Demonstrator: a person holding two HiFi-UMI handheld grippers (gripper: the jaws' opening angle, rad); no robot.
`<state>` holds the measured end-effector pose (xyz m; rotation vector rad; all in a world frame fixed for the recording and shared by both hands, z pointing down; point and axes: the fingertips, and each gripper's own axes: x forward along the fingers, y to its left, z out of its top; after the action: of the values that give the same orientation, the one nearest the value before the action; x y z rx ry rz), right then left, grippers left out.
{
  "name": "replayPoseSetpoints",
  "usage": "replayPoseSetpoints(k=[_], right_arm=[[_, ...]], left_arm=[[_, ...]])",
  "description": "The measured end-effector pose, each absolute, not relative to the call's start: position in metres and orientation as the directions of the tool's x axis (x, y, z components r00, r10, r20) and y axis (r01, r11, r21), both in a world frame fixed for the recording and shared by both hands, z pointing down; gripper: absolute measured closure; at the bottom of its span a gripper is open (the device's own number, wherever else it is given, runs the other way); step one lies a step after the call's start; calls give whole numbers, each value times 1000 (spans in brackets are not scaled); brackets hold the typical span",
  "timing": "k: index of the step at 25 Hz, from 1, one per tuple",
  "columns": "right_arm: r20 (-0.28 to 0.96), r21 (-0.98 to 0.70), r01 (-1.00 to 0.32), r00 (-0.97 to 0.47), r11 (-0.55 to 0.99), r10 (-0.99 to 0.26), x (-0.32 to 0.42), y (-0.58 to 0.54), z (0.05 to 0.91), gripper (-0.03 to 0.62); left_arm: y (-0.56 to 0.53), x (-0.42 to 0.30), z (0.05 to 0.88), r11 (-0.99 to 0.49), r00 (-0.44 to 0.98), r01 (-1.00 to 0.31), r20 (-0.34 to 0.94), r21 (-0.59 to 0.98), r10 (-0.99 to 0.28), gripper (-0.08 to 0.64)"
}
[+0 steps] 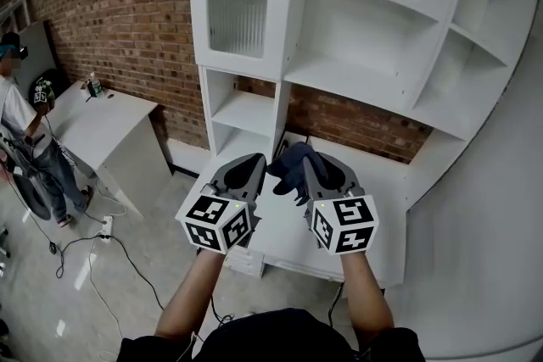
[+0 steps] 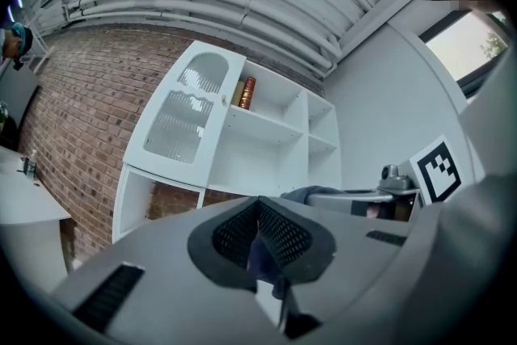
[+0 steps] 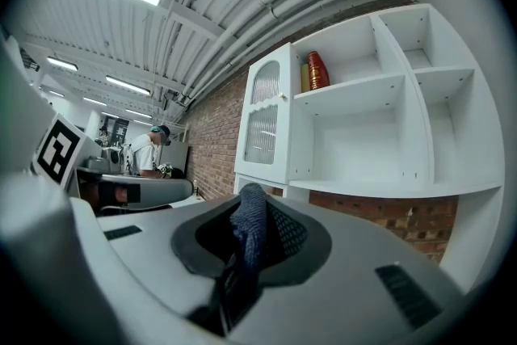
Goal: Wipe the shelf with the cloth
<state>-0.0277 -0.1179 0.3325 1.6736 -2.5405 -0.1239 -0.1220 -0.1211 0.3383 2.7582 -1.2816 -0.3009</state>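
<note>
Before the white shelf unit [image 1: 365, 89], the right gripper [image 1: 310, 172] clamps a dark blue cloth [image 1: 288, 162]; the left gripper [image 1: 249, 172] has its jaws together. Best to press the cloth flat and sweep each board edge to edge

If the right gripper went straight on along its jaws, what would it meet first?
Probably the white shelf unit, near where its glazed door meets the open compartments. Nothing shows in between, though depth is unclear. The right gripper is shut on the cloth.
</note>
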Motion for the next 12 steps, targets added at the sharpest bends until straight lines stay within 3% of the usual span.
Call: replayPoseSetpoints(k=[12], right_arm=[[40, 126, -902, -411, 413, -911, 1, -120, 332, 526]], left_arm=[[-127, -85, 333, -651, 638, -746, -130, 144, -759, 545]])
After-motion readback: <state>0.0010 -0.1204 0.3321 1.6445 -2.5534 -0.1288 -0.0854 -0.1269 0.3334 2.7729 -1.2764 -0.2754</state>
